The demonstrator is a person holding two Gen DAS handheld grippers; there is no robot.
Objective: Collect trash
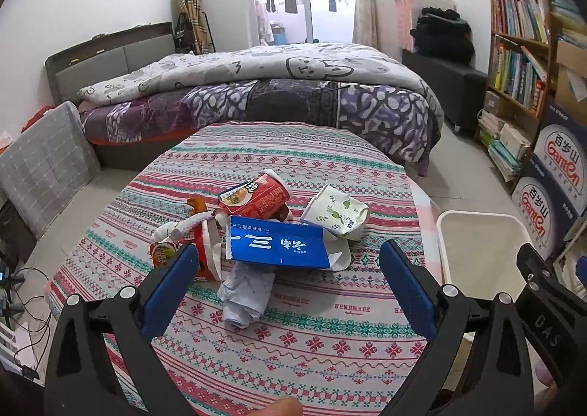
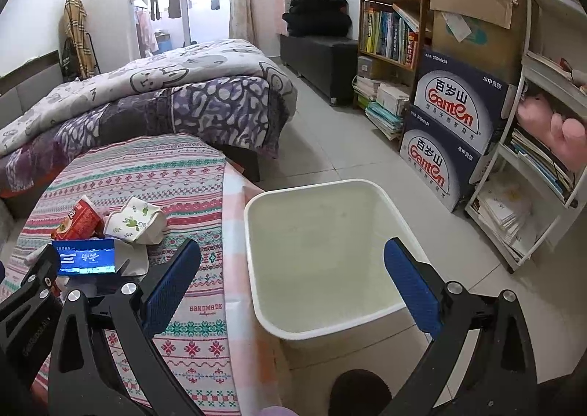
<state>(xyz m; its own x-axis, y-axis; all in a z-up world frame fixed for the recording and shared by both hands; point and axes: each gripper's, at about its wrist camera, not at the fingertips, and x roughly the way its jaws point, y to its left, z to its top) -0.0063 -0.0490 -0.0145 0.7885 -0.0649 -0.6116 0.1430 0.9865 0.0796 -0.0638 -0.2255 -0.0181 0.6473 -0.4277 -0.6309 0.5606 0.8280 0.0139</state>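
Observation:
A pile of trash lies on the round table (image 1: pixel 293 342): a blue carton (image 1: pixel 275 247), a red carton (image 1: pixel 256 197), a crumpled white paper cup with green print (image 1: pixel 335 212), a red and white wrapper (image 1: pixel 190 243) and a crumpled pale paper (image 1: pixel 244 293). My left gripper (image 1: pixel 290 291) is open and empty, just short of the pile. My right gripper (image 2: pixel 293 287) is open and empty above the white bin (image 2: pixel 256 269). The blue carton (image 2: pixel 86 256), red carton (image 2: pixel 79 223) and cup (image 2: pixel 134 219) also show in the right wrist view.
The white bin (image 1: pixel 445 254) stands on the floor right of the table. A bed (image 1: pixel 256 93) lies behind the table. Stacked Ganten boxes (image 2: pixel 447 122) and a bookshelf (image 2: pixel 392 12) stand at the right. Cables (image 1: pixel 25 291) lie on the floor at the left.

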